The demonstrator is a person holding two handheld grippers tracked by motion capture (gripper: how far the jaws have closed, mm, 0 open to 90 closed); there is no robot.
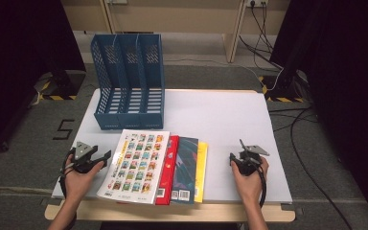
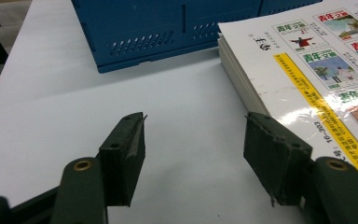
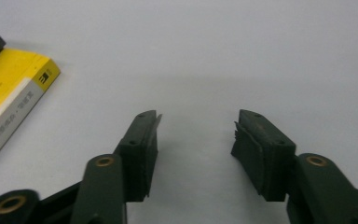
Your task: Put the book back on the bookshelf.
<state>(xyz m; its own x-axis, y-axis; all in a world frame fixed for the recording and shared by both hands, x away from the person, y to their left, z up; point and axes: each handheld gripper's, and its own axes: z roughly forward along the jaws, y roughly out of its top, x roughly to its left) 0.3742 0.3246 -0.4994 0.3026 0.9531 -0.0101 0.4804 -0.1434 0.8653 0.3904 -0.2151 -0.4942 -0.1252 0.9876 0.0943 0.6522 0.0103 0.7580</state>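
Getting the top magazine [image 1: 136, 165] into the blue file rack [image 1: 129, 81] looks like the job. Left gripper [image 2: 193, 149] gapes wide, empty, the stack's edge just past its right-hand finger; slide under that edge first. Right gripper [image 3: 196, 144] is equally wide and empty, the yellow book [image 3: 9, 88] off its left-hand finger. White tabletop [image 1: 220, 115], grey carpet [image 1: 24, 115].

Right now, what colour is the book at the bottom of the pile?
Yellow book, seen best in the high view.

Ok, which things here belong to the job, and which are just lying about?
Job:
- white magazine on top
- red book
- dark book
- yellow book
- blue file rack
- left tool and right tool, both open

Lying about:
- floor cables
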